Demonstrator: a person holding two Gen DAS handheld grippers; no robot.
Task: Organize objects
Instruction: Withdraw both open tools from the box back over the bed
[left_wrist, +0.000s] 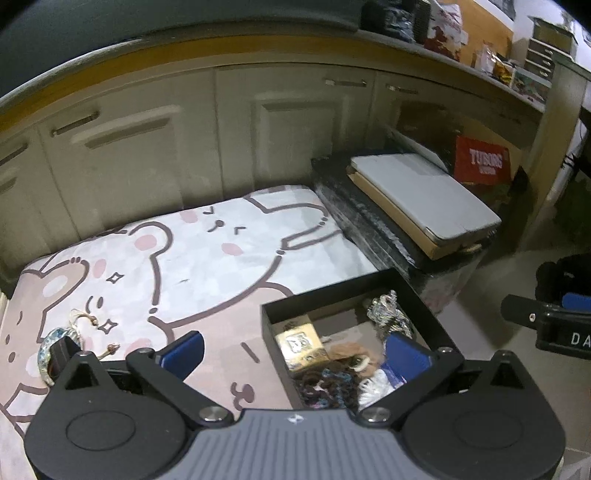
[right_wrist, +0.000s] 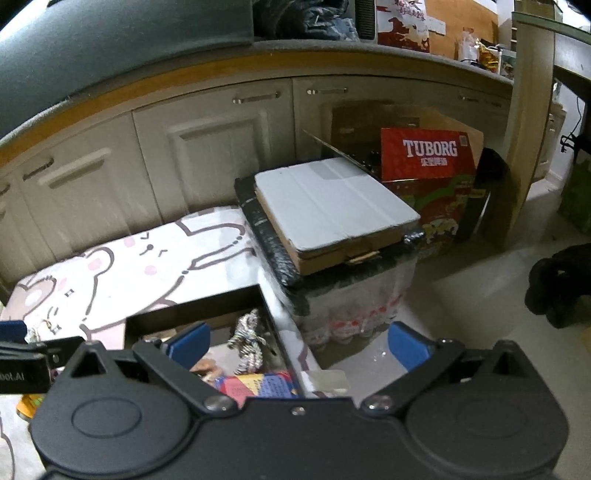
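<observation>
The black box (left_wrist: 424, 295) sits at the right edge of the cartoon mat (left_wrist: 207, 258), filled with small trinkets. The left gripper (left_wrist: 295, 350) straddles its left wall, jaws spread wide and empty; the right gripper (right_wrist: 299, 341) likewise over its right wall. A shell pendant (left_wrist: 55, 343) lies apart on open mat.

One black box (left_wrist: 417, 295) of trinkets near right, one round trinket (left_wrist: 50, 349) near left on one cartoon mat (left_wrist: 207, 266), one red Tuborg carton (right_wrist: 428, 155) far right, two grippers.
</observation>
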